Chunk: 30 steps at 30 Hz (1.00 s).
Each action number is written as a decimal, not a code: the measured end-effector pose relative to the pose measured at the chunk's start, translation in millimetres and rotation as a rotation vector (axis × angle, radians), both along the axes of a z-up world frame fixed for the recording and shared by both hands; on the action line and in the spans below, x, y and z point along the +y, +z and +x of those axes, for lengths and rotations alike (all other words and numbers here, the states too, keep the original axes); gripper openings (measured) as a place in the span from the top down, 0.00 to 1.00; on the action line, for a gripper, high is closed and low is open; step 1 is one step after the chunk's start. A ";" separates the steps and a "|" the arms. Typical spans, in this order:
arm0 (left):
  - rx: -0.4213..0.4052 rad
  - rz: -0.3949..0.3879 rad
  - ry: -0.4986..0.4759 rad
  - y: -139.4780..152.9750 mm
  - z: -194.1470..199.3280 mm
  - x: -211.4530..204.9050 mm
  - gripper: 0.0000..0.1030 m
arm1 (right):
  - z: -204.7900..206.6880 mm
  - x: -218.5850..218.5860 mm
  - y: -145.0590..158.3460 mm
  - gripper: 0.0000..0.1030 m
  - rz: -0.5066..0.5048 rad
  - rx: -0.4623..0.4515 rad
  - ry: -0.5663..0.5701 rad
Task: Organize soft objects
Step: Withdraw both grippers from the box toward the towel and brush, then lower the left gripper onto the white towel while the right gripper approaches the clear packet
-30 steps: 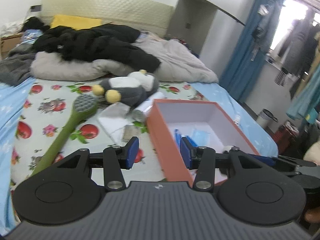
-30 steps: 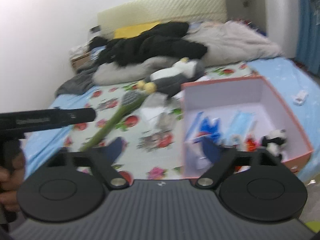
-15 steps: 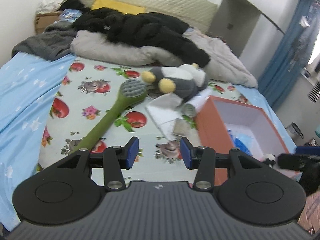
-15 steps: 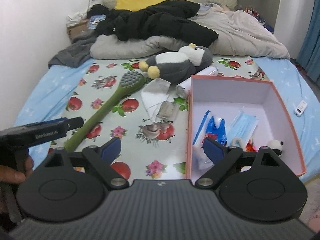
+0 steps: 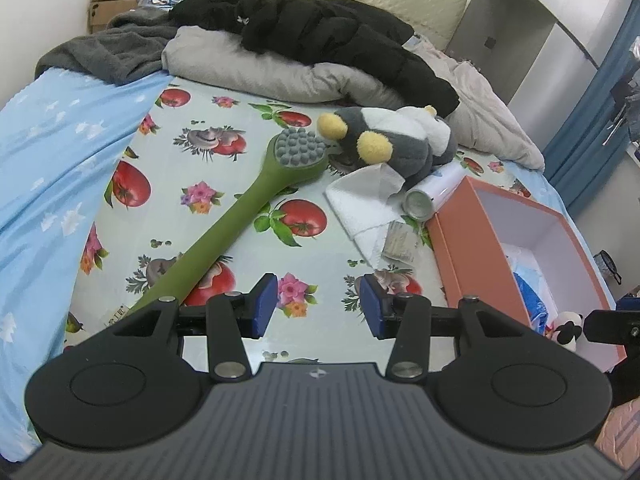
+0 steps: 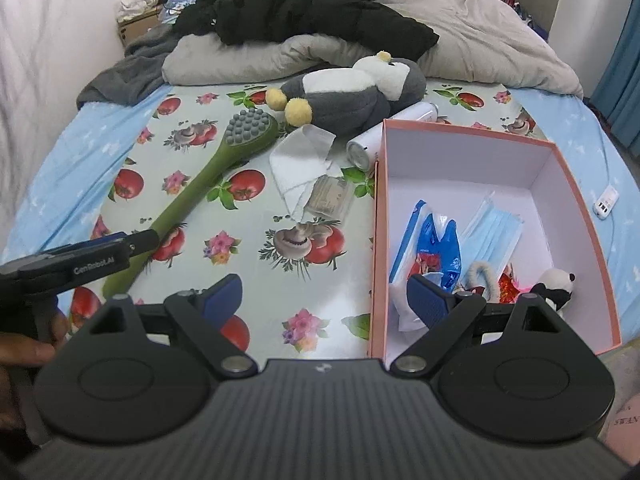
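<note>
A grey and white penguin plush (image 5: 392,140) (image 6: 352,92) lies on the fruit-print sheet beyond a folded white cloth (image 5: 362,200) (image 6: 300,164). A pink box (image 5: 520,248) (image 6: 576,216) to the right holds face masks (image 6: 496,232), blue packets (image 6: 436,248) and a small panda toy (image 6: 556,284). My left gripper (image 5: 318,307) is open and empty over the sheet, near the green massage brush (image 5: 256,208) (image 6: 208,176). My right gripper (image 6: 324,300) is open and empty over the box's near left corner.
A white can (image 5: 432,194) (image 6: 368,144) and a small clear packet (image 6: 330,196) lie beside the cloth. Black coat (image 6: 312,8), grey duvet and clothes pile at the bed's head. A white remote (image 6: 606,202) lies right of the box. A wall runs along the left.
Both grippers have swung left and tilted down toward the bed. The left view now centres on the brush and sheet instead of the box. Both stay open.
</note>
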<state>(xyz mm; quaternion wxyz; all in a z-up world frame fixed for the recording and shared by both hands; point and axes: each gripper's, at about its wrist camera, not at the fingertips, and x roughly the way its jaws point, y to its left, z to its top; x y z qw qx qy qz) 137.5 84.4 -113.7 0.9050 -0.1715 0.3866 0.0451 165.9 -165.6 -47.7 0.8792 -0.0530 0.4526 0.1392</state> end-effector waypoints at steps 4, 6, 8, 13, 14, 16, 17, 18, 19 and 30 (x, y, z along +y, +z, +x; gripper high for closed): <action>0.008 -0.009 0.009 -6.6 2.0 5.2 0.50 | 6.0 7.8 -5.1 0.12 -0.022 0.015 -0.001; 0.010 -0.014 0.015 -8.4 3.0 8.9 0.50 | 10.0 10.4 -7.6 0.12 -0.029 0.025 -0.005; 0.013 -0.017 0.021 -10.3 3.8 12.2 0.50 | 12.5 10.8 -8.3 0.12 -0.028 0.029 -0.013; 0.015 -0.024 0.026 -12.7 5.3 16.2 0.50 | 16.8 12.6 -7.5 0.12 -0.030 0.022 -0.031; 0.013 -0.026 0.025 -13.0 5.7 16.4 0.50 | 16.2 13.0 -8.0 0.12 -0.033 0.019 -0.031; 0.013 -0.023 0.022 -13.8 6.0 15.5 0.50 | 14.2 13.6 -9.2 0.12 -0.028 0.027 -0.025; 0.014 -0.023 0.020 -14.4 6.4 14.9 0.50 | 11.9 14.1 -9.7 0.12 -0.025 0.028 -0.019; 0.016 -0.025 0.019 -15.7 6.8 14.8 0.50 | 10.2 15.0 -9.4 0.12 -0.027 0.029 -0.014; 0.018 -0.026 0.020 -16.1 6.9 13.0 0.50 | 8.9 15.7 -8.7 0.12 -0.029 0.027 -0.012; 0.012 -0.049 0.018 -17.8 6.7 13.4 0.50 | 14.8 14.7 -12.2 0.12 -0.011 0.037 -0.042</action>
